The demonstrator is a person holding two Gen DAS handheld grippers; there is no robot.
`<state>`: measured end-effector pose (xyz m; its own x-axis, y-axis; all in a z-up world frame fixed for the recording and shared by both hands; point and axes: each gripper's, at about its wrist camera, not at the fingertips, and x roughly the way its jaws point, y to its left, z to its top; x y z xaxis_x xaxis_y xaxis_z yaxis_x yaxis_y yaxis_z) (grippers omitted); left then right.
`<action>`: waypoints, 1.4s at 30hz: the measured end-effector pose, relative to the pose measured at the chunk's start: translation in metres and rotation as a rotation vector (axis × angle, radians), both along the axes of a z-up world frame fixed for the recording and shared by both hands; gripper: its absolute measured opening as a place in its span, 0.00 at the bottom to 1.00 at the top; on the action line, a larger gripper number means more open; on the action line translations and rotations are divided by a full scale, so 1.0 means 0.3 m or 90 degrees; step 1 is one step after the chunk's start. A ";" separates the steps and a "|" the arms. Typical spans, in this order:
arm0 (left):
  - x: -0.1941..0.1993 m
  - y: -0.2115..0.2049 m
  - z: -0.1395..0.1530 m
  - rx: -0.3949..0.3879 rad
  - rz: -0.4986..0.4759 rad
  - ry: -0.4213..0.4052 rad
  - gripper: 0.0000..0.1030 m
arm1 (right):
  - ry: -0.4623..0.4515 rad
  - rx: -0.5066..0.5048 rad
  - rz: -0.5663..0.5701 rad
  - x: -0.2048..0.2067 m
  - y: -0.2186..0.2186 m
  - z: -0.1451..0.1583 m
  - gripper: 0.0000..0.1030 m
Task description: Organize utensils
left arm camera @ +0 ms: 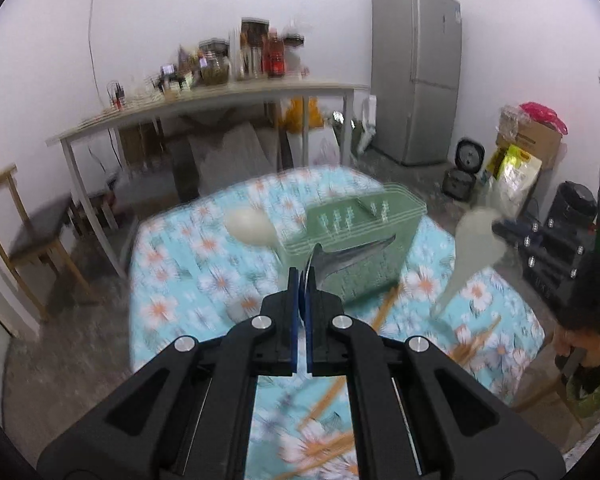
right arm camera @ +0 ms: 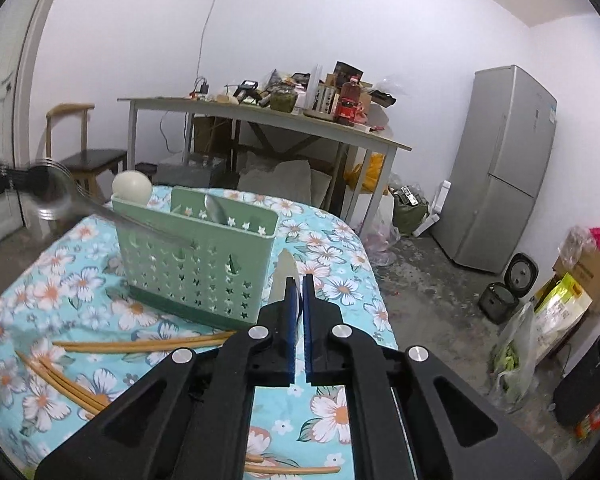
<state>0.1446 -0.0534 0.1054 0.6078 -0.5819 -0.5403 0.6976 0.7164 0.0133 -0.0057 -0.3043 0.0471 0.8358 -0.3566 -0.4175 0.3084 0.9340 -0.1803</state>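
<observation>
Left black two-finger gripper (left arm camera: 300, 280), jaws closed on the handle of a metal spoon (left arm camera: 340, 256), tilted downward. Right black two-finger gripper (right arm camera: 299, 286), jaws closed on a pale spoon handle (right arm camera: 285, 276), tilted downward.

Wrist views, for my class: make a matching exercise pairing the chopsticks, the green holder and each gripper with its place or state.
Things:
1. chopsticks
2. green holder
3. left gripper
4. right gripper

Place or state:
A. shut on a metal spoon
B. shut on a pale spoon
C. lying flat on the floral cloth
D. standing upright on the cloth

Pairs: 1-C, 2-D, 3-A, 4-B
</observation>
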 end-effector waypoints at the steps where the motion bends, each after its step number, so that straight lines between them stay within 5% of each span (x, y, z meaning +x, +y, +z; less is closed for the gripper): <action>1: 0.002 0.007 0.030 -0.002 0.004 -0.016 0.02 | -0.005 0.005 0.001 -0.005 -0.003 0.003 0.03; 6: 0.049 -0.006 0.110 0.028 0.022 -0.078 0.02 | -0.009 0.018 0.001 -0.006 -0.009 -0.009 0.03; 17: 0.168 -0.078 0.048 0.139 0.031 -0.096 0.02 | -0.018 0.026 -0.004 -0.019 -0.026 -0.009 0.03; 27: 0.185 -0.160 0.047 0.260 0.014 -0.169 0.02 | -0.022 0.038 -0.005 -0.021 -0.044 -0.025 0.03; 42: 0.201 -0.255 0.029 0.228 -0.025 -0.147 0.03 | -0.020 0.045 -0.015 -0.026 -0.061 -0.029 0.03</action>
